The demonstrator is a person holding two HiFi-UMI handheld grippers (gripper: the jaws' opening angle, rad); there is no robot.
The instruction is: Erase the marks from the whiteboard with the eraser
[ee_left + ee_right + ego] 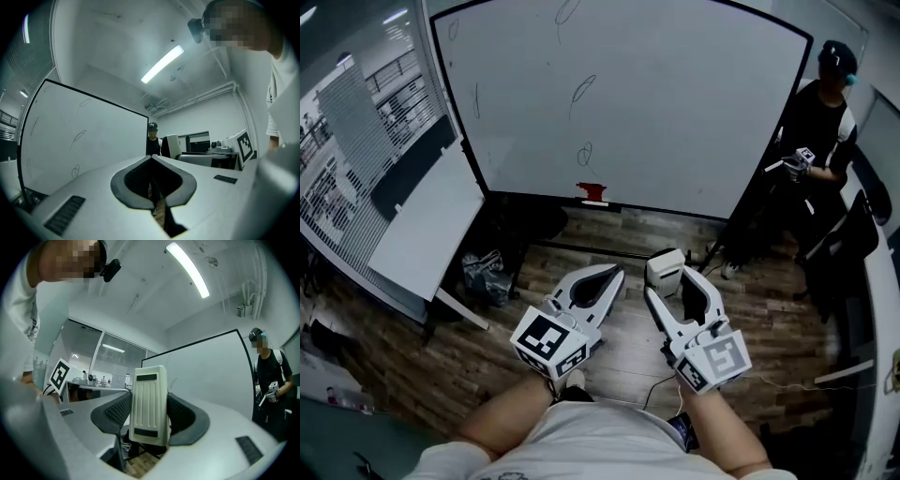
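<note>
**Eraser in grip, whiteboard not yet reached**

Left tool (612, 273): jaws pressed together with nothing between them, as the left gripper view confirms. Ahead of both tools and well apart from them stands the large white, black-framed whiteboard (694, 112). It bears thin looped pen marks (584, 91), and a small red object (593, 193) rests at its lower edge.

Right tool (678, 274): jaws clamped on the cream ribbed plastic eraser (149, 404). It is held across its long narrow sides near mid-length, with one end projecting beyond the jaw tips. The shell appears rigid and light, so a modest squeeze should suffice. Its smooth sides may slide under wiping pressure, so the present mid-body hold between the textured pads (117, 410) looks sound. The wiping face is not visible.

Far to the right of the right tool, a person in dark clothing (820, 122) stands beside the board.
</note>
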